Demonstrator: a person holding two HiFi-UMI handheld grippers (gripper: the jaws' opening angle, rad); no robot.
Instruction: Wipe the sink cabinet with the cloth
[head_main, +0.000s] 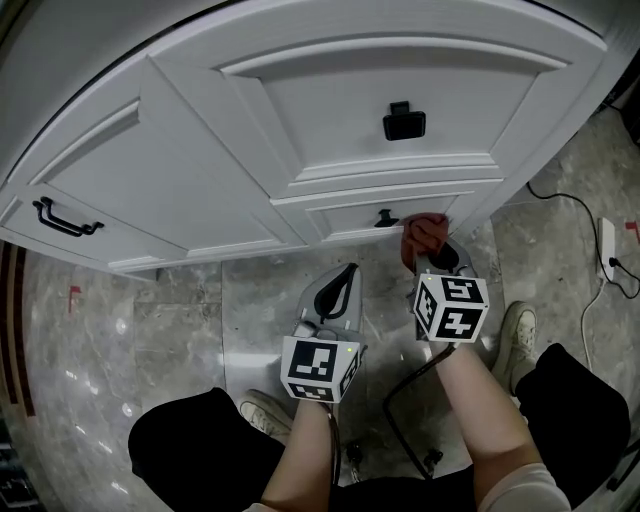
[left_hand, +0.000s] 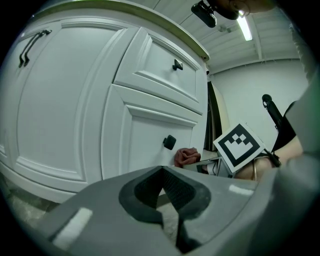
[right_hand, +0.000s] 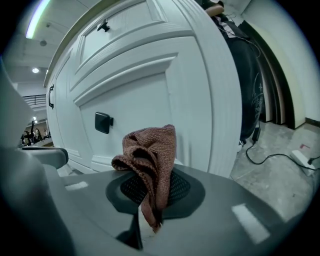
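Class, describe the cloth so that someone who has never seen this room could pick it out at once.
Find the big white sink cabinet and drop to its lower door with the small black knob. Just right of that knob, the right claw grips a crumpled reddish-brown cloth. It is the only soft, coloured thing against white wood and black handles.

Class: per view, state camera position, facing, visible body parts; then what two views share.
Head view: on the head, down at cabinet; forearms, shoes, left tongs, right tongs.
Left gripper view: on left tongs, toward cabinet; right forearm.
Right gripper view: on right tongs, toward cabinet; only its jaws.
Shared: cloth, in both gripper views.
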